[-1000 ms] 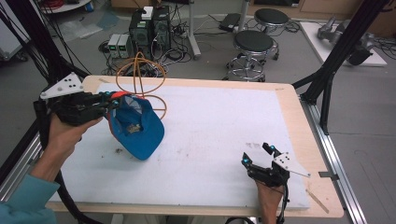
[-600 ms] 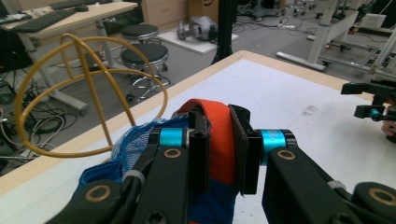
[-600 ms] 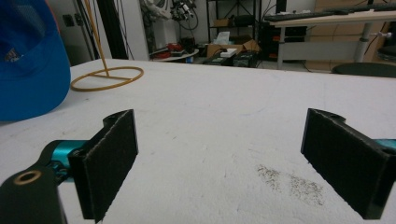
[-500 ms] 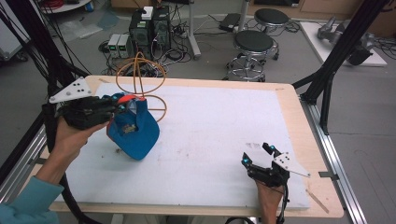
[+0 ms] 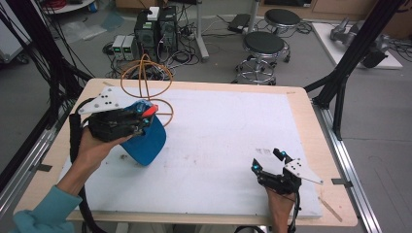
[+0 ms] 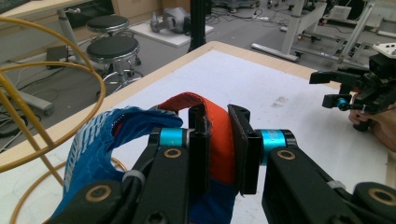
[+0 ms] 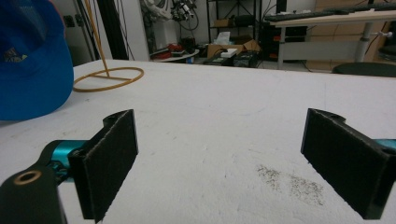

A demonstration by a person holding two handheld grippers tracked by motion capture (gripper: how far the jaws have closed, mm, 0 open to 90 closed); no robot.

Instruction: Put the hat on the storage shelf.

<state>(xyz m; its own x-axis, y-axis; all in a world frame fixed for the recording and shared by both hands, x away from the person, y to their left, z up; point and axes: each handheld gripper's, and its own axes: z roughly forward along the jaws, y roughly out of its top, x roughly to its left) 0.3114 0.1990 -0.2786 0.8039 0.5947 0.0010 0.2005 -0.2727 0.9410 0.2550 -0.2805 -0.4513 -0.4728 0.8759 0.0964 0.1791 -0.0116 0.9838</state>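
Observation:
A blue cap [image 5: 148, 141] hangs from my left gripper [image 5: 145, 115] over the left part of the white mat. The jaws are shut on the cap's red-orange band [image 6: 220, 133], with the blue cloth [image 6: 93, 140] drooping to the left of them. Whether the cap's lower edge touches the mat I cannot tell. A yellow wire stand [image 5: 145, 82] rises just behind the cap at the table's far left. My right gripper [image 5: 266, 160] rests at the front right, open, with bare mat between its pads [image 7: 112, 163]. From there the cap [image 7: 32, 70] and the stand [image 7: 108, 74] lie far off.
The white mat [image 5: 228, 131] covers the wooden table [image 5: 311, 126]. Black frame posts [image 5: 350, 63] stand at the right edge and cables run along the left. Stools [image 5: 262, 46] and computer boxes [image 5: 155, 29] stand on the floor beyond the far edge.
My left gripper has carried the cap to the right and slightly down, closer to the wire stand. The right gripper has stayed put.

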